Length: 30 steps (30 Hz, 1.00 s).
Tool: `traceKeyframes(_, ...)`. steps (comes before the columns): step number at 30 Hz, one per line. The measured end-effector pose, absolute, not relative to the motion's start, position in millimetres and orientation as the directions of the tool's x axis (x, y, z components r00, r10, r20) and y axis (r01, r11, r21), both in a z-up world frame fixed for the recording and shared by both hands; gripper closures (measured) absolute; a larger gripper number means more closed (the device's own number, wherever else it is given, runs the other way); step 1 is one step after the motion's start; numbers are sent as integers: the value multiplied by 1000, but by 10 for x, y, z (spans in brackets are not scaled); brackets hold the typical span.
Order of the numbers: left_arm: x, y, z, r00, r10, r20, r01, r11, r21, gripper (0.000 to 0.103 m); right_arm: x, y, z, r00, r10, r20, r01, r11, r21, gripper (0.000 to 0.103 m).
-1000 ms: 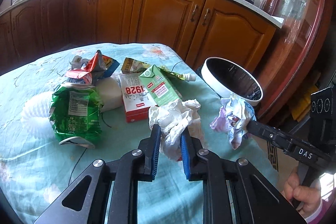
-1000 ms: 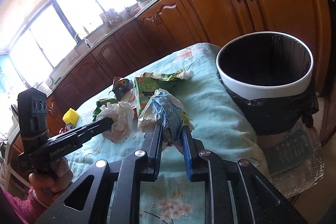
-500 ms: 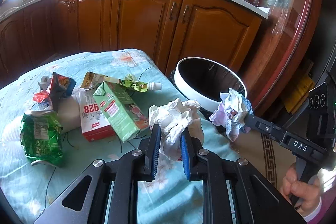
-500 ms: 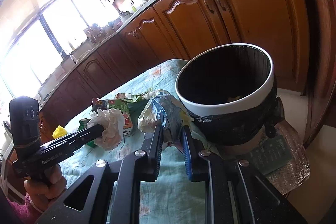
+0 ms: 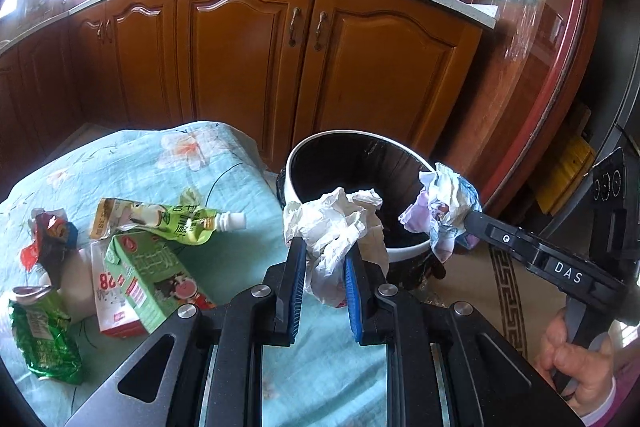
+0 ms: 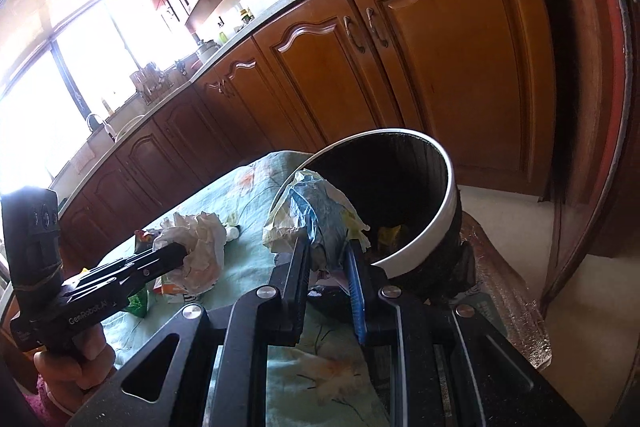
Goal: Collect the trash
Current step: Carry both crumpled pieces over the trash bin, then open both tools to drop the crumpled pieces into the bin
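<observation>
- Blue rubber pads of the left gripper (image 5: 322, 281): nearly closed, pinching a white crumpled tissue (image 5: 334, 227) that bulges above the jaws. Position: at the near rim of the bin (image 5: 408, 249), not clearly over its mouth.
- Blue pads of the right gripper (image 6: 329, 267): likewise nearly closed, clamped on a blue-and-white crumpled wrapper (image 6: 316, 215). Position: at the bin's table-side rim, part of it overhanging the opening.
- Risk, early release: either wad looks light and springy; let go this close to the rim, it may catch the white lip and roll to the floor or back onto the tablecloth (image 5: 224, 163).
- Risk, collision: both grippers converge on one opening; they could knock each other or tip the bin.
- Risk, snagging: loose folds may cling to a pad after the jaws part.
- Remaining stock, on the cloth away from the bin: green carton (image 5: 150, 277), spouted pouch (image 5: 168, 221), green foil bag (image 5: 42, 341), red wrapper (image 5: 50, 239).
</observation>
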<state>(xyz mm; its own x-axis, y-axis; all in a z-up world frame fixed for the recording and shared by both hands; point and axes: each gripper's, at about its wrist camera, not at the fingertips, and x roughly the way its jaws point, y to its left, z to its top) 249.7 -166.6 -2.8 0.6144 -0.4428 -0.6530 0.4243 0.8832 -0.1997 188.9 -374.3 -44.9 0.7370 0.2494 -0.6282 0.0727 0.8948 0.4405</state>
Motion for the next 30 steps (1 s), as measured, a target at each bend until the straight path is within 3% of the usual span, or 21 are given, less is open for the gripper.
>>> traceKeyframes(21, 3499, -2360, -277, 558, -403, -725, 426, 889, -166, 84, 2513, -4089, -656, 670, 182, -719, 134, 924, 359, 84)
traceKeyframes(25, 3587, -2450, -335, 544, -394, -741, 426, 890, -160, 77, 2587, -4120, -697, 657, 177, -733, 143, 925, 351, 76)
traceKeyframes(27, 3599, -2473, -344, 547, -387, -742, 423, 893, -154, 69, 2615, -4131, -709, 654, 177, -735, 146, 924, 353, 70)
traceKeyframes(29, 3587, -2480, -358, 552, -378, -743, 420, 896, -144, 59, 2602, -4134, -692, 660, 172, -731, 151, 923, 353, 61)
traceKeyframes(30, 3581, -2478, -363, 554, -375, -743, 418, 897, -142, 53, 2595, -4141, -687, 664, 174, -727, 150, 922, 358, 51)
